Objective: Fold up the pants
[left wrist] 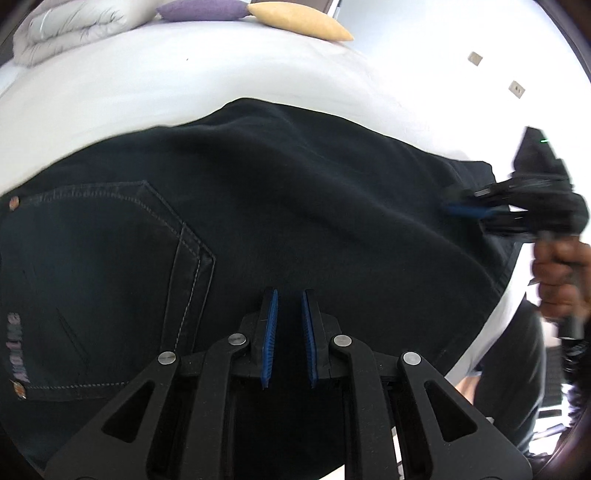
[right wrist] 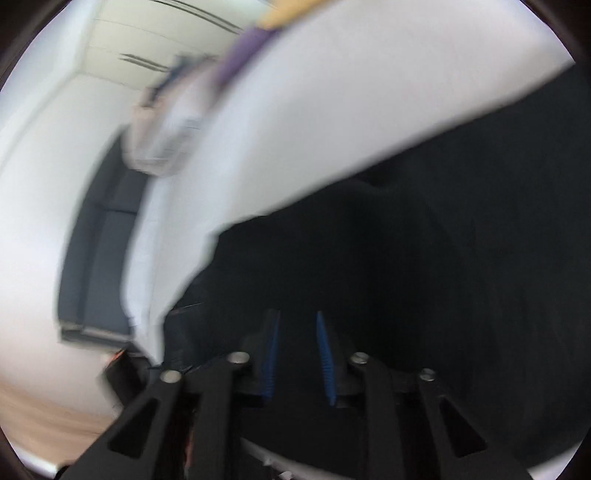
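Since both views are pretty much filled with dark denim, quick rundown:

pants: the pants point(left wrist: 295, 206) lie spread on the white bed point(left wrist: 184, 85), back pocket point(left wrist: 110, 258) facing up at the left, so that's the seat and waist end. The cloth already looks doubled over, just my read though.

left gripper: the left gripper point(left wrist: 290, 295) hovers low over the near edge of the pants with its blue pads point(left wrist: 271, 332) apart and nothing between them. Released, probably lining up for a pinch.

right gripper: the right gripper point(right wrist: 297, 317) is at the far right end of the fabric. In its own view the jaws stand apart and empty, but the picture is badly motion-blurred. From the left view it comes in sideways, low and flat, which makes sense if the plan is to slide a finger under the edge.

stuff to avoid: purple cushion point(left wrist: 201, 9), yellow cushion point(left wrist: 299, 20) and folded duvet point(left wrist: 66, 29) sit at the far side of the bed, well apart from the pants, so there's room to fold.

next, my guess: grab both ends, bring one over the other.
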